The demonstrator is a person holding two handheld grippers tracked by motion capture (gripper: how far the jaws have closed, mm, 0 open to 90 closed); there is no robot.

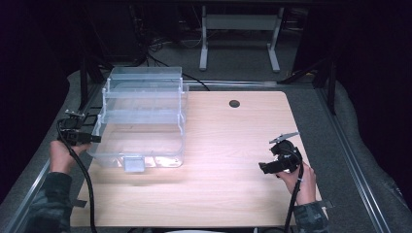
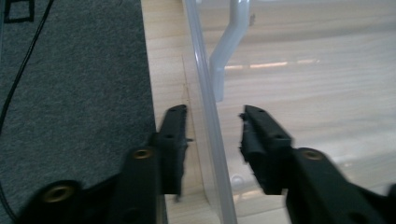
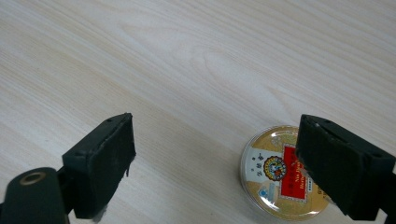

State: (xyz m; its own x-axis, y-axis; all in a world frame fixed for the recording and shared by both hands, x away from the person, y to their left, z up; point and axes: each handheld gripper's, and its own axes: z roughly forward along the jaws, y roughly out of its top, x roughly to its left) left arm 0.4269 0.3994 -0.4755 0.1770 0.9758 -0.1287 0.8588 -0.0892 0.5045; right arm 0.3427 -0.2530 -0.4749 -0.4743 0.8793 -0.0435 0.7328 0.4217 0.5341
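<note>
Clear plastic tiered organiser box standing at the table's left side, roughly nine to ten o'clock from the table's middle, trays stepped up and back toward twelve o'clock, front latch facing six o'clock.

Left gripper, held in the left hand, level at the box's left wall, at nine o'clock from the box. In the left gripper view, left gripper straddling the box's thin clear wall: one jaw outside over the table edge, the other inside over the box floor. Jaws partly closed, a visible gap on either side of the wall, pads not pressing on it. White hinge arm of the box rising at twelve o'clock beyond the jaws. Grey carpet at nine o'clock in that view.

Right gripper, held in the right hand, low over the table at about four o'clock from the table's middle, well apart from the box, pointing toward nine o'clock. In the right gripper view, right gripper with jaws spread wide, nothing between the pads. Round gold tin with a red and white label lying flat on the wood at five o'clock in that view, partly covered by one jaw, touching or not: cannot tell.

Dark round grommet hole in the tabletop at twelve o'clock.
</note>
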